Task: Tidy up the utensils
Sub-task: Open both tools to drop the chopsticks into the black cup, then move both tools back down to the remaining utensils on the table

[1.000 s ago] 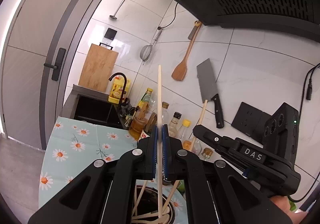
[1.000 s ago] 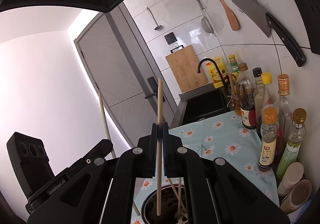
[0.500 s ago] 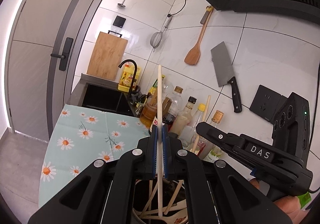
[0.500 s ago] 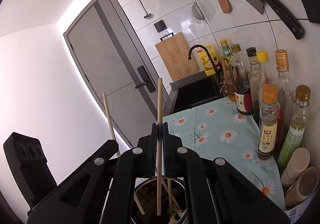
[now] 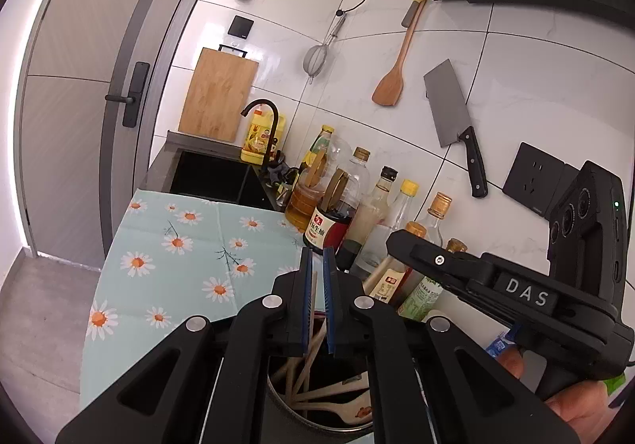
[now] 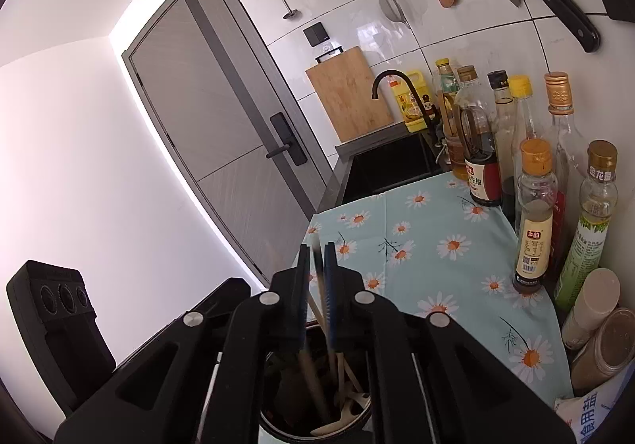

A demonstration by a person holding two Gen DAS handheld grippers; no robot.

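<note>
Chopsticks (image 6: 313, 376) drop blurred into the holder (image 6: 278, 426) as our right gripper (image 6: 316, 285) opens; left gripper (image 5: 317, 293) narrow, gripping nothing; we lift straight up on the desk's (image 5: 166, 269) near edge.

Right gripper (image 6: 316, 261) jaws opening over dark utensil holder (image 6: 278, 426), blurred chopstick (image 6: 317, 265) between the pads, not pinched. Wooden utensils inside holder. Daisy tablecloth (image 6: 428, 245), sauce bottles (image 6: 533, 213) along wall.

Both wrist views look steeply down, close over the utensil pot (image 5: 317, 404), sharing the daisy cloth (image 6: 436, 245).
</note>
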